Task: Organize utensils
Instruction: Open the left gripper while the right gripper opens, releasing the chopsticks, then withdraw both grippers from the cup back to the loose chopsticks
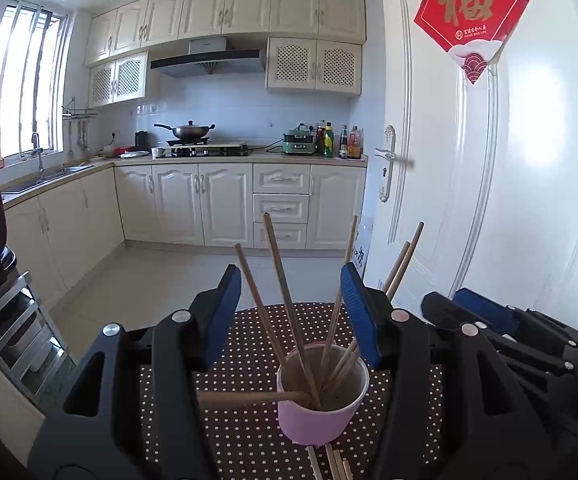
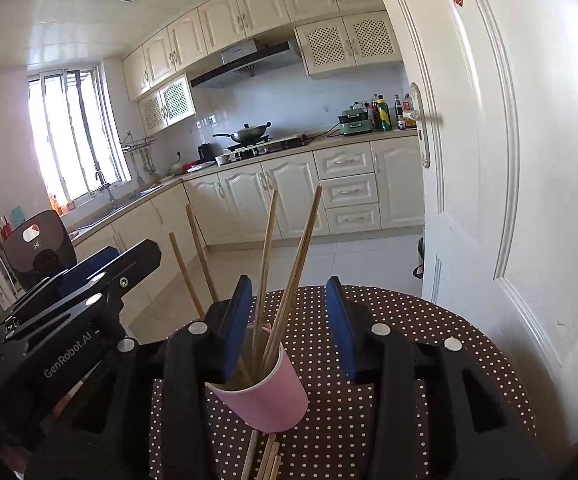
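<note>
Our left gripper point(image 1: 293, 300) has its fingers apart, holding nothing; at its five o'clock the pink cup point(image 1: 321, 392) of chopsticks point(image 1: 285, 300) stands on the dotted table point(image 1: 245, 432). Our right gripper point(image 2: 291, 320) is narrower, also empty-fingered.

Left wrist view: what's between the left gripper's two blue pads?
Chopsticks standing in the pink cup; neither pad of the open left gripper touches them.
</note>
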Demonstrator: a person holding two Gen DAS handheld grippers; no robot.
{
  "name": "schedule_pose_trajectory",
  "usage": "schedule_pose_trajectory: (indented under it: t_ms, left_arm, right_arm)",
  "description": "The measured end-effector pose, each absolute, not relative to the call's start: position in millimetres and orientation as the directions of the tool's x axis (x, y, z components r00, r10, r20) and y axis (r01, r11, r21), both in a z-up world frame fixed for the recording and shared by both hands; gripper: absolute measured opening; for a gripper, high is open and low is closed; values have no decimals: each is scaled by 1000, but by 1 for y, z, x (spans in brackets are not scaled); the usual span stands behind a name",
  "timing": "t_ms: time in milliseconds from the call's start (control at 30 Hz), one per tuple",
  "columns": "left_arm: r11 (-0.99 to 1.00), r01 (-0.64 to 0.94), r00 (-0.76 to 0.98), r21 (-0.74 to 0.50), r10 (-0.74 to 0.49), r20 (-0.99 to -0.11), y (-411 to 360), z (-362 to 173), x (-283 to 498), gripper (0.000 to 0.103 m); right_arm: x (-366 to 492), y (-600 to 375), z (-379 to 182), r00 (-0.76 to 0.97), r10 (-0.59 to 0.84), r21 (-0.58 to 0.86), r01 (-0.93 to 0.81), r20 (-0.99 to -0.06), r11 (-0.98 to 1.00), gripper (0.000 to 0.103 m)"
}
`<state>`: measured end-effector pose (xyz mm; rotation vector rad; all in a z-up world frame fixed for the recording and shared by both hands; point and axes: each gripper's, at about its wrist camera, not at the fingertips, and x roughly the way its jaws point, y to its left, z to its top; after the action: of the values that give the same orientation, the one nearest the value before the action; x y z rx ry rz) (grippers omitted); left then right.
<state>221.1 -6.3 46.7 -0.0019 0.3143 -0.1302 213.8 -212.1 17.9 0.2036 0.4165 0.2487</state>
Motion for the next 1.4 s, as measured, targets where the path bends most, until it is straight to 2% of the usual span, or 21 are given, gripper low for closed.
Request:
schedule_pose_trajectory:
  t_ms: [400,533,1167,1400]
  left_arm:
    - [995,97,945,-34,-103,-310,8,40,184,53]
    - [996,80,946,-26,-84,-314,16,31,172,57]
    - [993,119,946,-19,-119,-300,19,32,150,60]
    - [993,112,940,-28,-115,-321,21,24,144,60]
  right_arm:
    - [185,-217,12,882,259,213,-186,-394,959,49]
    - [179,-218,5,872,255,207,-181,-418,961,53]
    - [170,-206,-7,844,264,193,-193,-467,962,56]
    - [164,-207,-15,835,259,186,-192,-485,964,59]
